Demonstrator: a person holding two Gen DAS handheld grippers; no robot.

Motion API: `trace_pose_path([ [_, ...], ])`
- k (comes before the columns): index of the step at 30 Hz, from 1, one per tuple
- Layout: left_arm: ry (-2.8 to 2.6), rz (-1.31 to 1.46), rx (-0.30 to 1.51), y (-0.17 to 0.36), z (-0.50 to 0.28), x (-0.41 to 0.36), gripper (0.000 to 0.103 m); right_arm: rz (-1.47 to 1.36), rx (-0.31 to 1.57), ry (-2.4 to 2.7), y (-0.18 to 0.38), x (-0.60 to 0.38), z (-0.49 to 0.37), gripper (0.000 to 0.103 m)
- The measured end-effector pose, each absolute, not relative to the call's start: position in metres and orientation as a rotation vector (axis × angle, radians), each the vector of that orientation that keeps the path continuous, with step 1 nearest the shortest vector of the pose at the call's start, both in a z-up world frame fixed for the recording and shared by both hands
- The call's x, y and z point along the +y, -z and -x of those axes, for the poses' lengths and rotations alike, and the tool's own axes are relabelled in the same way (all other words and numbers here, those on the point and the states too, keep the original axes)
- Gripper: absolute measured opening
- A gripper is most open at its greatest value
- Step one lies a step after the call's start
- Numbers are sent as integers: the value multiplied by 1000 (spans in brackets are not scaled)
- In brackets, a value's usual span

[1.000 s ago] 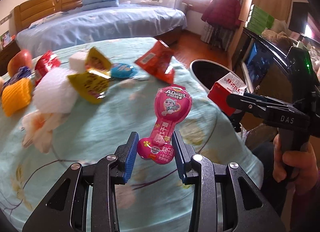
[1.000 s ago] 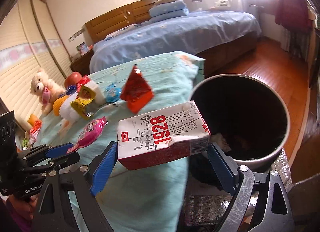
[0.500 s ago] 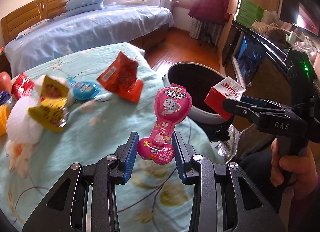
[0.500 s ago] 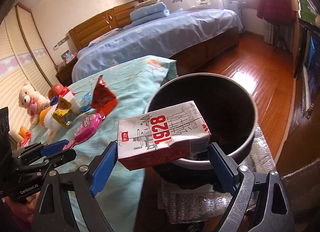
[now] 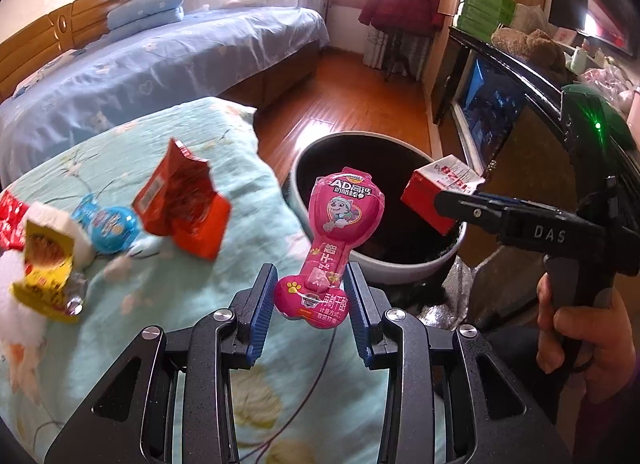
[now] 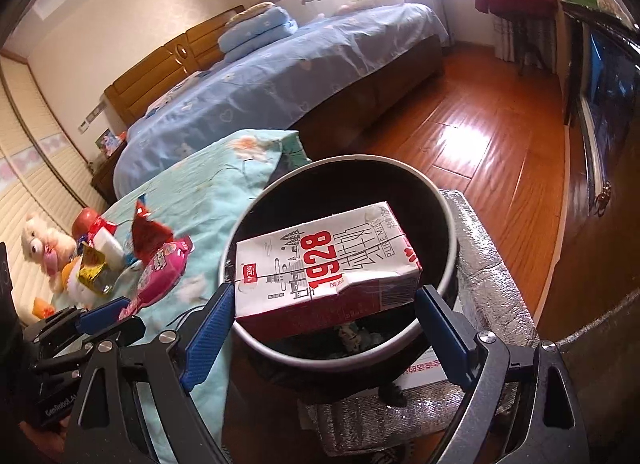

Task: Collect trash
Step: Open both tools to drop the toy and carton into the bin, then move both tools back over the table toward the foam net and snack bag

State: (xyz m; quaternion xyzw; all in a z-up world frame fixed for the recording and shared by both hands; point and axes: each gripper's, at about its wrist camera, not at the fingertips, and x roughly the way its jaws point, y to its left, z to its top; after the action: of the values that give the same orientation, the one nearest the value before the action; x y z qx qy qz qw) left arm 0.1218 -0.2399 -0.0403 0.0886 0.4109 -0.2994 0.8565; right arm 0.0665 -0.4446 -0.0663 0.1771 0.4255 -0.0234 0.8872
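My left gripper [image 5: 311,304] is shut on a pink bone-shaped candy packet [image 5: 334,240], held upright above the edge of the teal-covered table [image 5: 192,304], beside the round bin [image 5: 376,268]. My right gripper [image 6: 324,312] is shut on a white and red "1928" milk carton [image 6: 326,264], which lies crosswise between the blue pads right over the bin's dark opening [image 6: 360,188]. In the left wrist view the carton [image 5: 440,192] hangs over the bin's right side, with a hand [image 5: 580,328] on the handle. The pink packet [image 6: 164,268] also shows at the left in the right wrist view.
On the table lie a red wrapper [image 5: 180,200], a blue round packet [image 5: 112,226], a yellow wrapper [image 5: 48,268] and white foam. A bed [image 5: 160,60] stands behind, wooden floor [image 5: 340,96] between. A dark cabinet [image 5: 500,104] runs along the right; foil-covered packing [image 6: 476,244] lies beside the bin.
Both grippers have swung from over the table toward the bin. The milk carton now hangs over the bin's opening, and the pink packet has come to the bin's rim. Neither grip has changed.
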Motion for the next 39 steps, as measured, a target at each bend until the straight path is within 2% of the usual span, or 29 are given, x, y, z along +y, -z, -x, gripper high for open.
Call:
trace_pose_path([
  [23,671,-202,907,48,-156,-287,35,-387,930,59,77,-468,-87,91],
  [25,669,-213,906,48,-156,-288,39,-397,929,53,77,-470,-88,91],
  [27,661,-213,905,50,-156,-286,56,-415,930,49,76,-473,-89,91],
  [28,654,-208,903,50,-156,-284,57,-418,928,50,76,-473,-88,91],
  [39,597,-130,914,54,-137,-236,57,-437,887,27,66,-456,-77,91],
])
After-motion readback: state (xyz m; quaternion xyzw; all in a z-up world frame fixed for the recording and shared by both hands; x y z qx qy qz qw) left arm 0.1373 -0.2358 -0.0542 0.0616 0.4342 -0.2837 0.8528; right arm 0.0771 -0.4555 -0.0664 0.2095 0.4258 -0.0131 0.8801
